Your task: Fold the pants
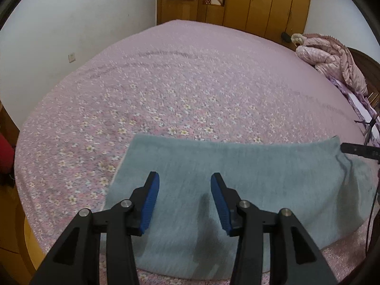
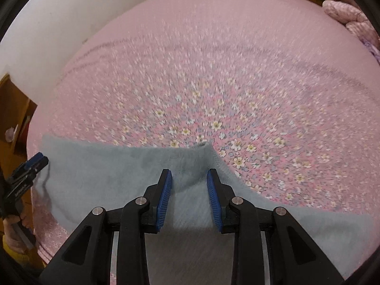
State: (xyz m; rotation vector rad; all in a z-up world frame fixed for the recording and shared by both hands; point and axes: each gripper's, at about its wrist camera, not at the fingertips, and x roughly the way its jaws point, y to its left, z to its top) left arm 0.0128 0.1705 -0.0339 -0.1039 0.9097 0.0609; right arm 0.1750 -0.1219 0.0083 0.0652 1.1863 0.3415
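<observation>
The pants (image 1: pixel 249 185) are grey-blue fleece, lying folded flat on the near part of the bed; they also show in the right wrist view (image 2: pixel 114 171). My left gripper (image 1: pixel 184 185) is open and empty, hovering over the left part of the pants. My right gripper (image 2: pixel 188 181) is open and empty above the pants' right part, just short of a raised corner (image 2: pixel 204 149). The right gripper's tip shows at the right edge of the left wrist view (image 1: pixel 356 150), and the left gripper shows at the left edge of the right wrist view (image 2: pixel 28 171).
The bed has a pink flowered cover (image 1: pixel 190 83). A pink quilted jacket (image 1: pixel 332 61) lies at its far right corner. A wooden wardrobe (image 1: pixel 237 0) stands behind, a white wall (image 1: pixel 71 23) to the left, and wooden furniture (image 2: pixel 14 114) beside the bed.
</observation>
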